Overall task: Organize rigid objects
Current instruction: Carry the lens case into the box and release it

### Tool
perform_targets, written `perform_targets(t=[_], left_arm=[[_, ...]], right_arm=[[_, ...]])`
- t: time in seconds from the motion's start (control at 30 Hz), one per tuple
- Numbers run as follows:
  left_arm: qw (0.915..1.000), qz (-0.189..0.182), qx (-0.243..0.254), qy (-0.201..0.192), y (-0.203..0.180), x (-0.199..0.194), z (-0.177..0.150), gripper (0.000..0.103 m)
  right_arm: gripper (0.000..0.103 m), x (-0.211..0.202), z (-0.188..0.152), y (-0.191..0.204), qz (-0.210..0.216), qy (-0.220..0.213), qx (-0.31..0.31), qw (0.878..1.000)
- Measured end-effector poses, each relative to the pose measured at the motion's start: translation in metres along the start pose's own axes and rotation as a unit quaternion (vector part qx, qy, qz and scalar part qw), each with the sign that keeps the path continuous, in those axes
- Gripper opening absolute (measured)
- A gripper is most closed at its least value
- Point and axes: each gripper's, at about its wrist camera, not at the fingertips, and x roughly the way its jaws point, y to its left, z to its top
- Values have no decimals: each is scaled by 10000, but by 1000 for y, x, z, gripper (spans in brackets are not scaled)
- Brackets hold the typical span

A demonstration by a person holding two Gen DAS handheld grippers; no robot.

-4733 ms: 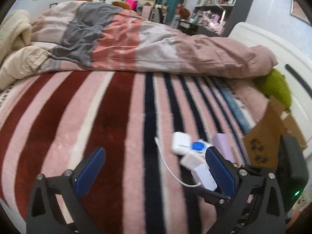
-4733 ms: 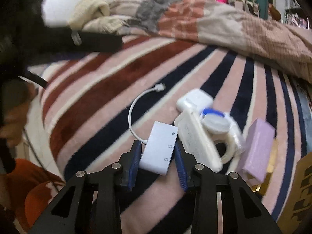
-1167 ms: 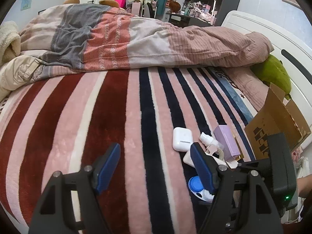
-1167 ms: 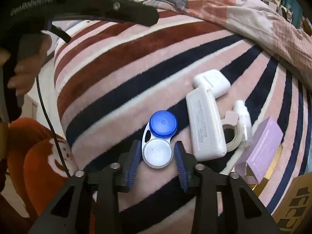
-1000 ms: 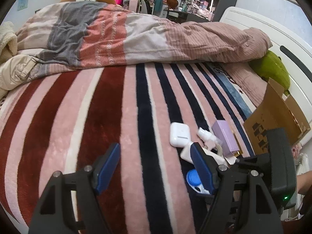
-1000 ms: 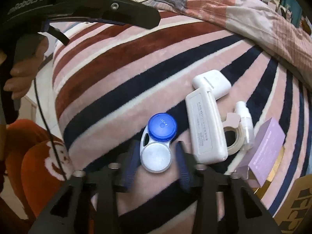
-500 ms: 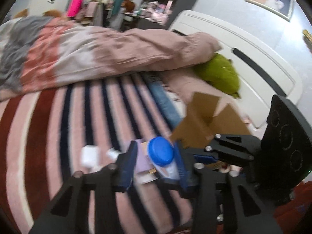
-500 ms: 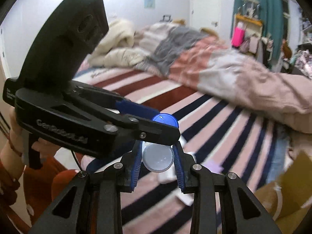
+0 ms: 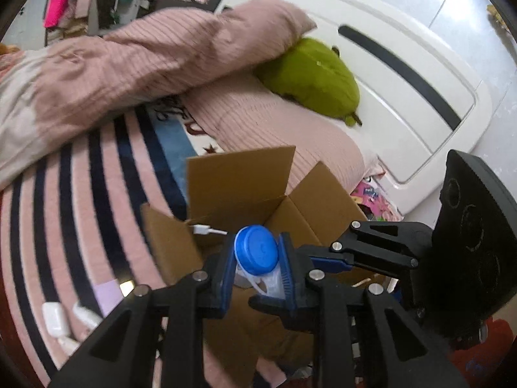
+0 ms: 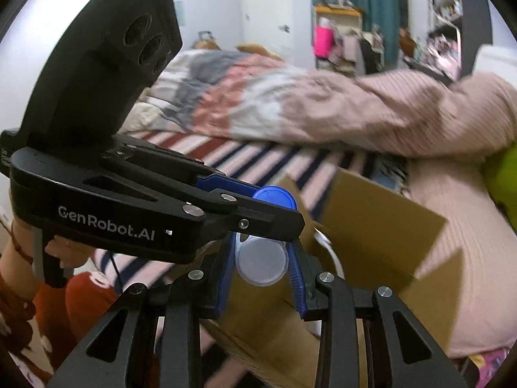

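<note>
A contact lens case with one blue cap [image 9: 257, 253] and one white cap [image 10: 261, 263] is held in the air by both grippers. My left gripper [image 9: 257, 266] is shut on the blue-cap end. My right gripper [image 10: 262, 263] is shut on the white-cap end; it shows in the left wrist view [image 9: 365, 252] from the right. The case hangs above the near edge of an open cardboard box [image 9: 245, 177], which holds a white adapter cable [image 9: 206, 230]. A white earbud case [image 9: 55, 318] and a purple box [image 9: 108, 294] lie on the striped blanket [image 9: 64, 200].
A pink duvet [image 9: 129, 61] is heaped behind the box. A green plush [image 9: 316, 77] lies on the pink pillow [image 9: 274, 129] by the white headboard [image 9: 404, 74]. The box flaps [image 10: 381, 207] stand upright. Shelves and clutter fill the far room.
Both grippers have carried the lens case to the right, from over the blanket to above the cardboard box. The left gripper, open a second ago, closed on the blue cap.
</note>
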Motion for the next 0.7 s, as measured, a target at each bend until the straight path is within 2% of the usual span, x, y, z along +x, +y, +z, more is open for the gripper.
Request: perform_targets(t=[0.1,0.13,0.17,0.23,0.33,0.5,0.6,0.7], left_arm=[[9997,60,73,232,-8,15,5,23],[9994,131,87,296,-10,19,6,27],[9991,213,95,342,-11,21,6,33],[9985,425,107,313,-11,19,4,61],[9981,603,92,123,-5,-1,-2,62],[9943,987,0,-408,14,-58,-13,68],[9880,1353,-152,-734,34,-94,-29,68],[9796,1748,-328,-932,60,-121,-53,69]], right_arm=[[27,1,-7,-15,-197,300,115,9993],[27,3,-8,-19,-248,387,125,9989],[27,2,-11,-22,-273,493,153,9983],[32,6,-13,-26,-274,644,237,9973],[47,7,-15,-28,-275,675,325,9968],[47,-3,-1,-9,-46,410,179,9990],[49,-7,11,19,235,160,-83,9996],[49,1,20,53,608,122,-338,9975]])
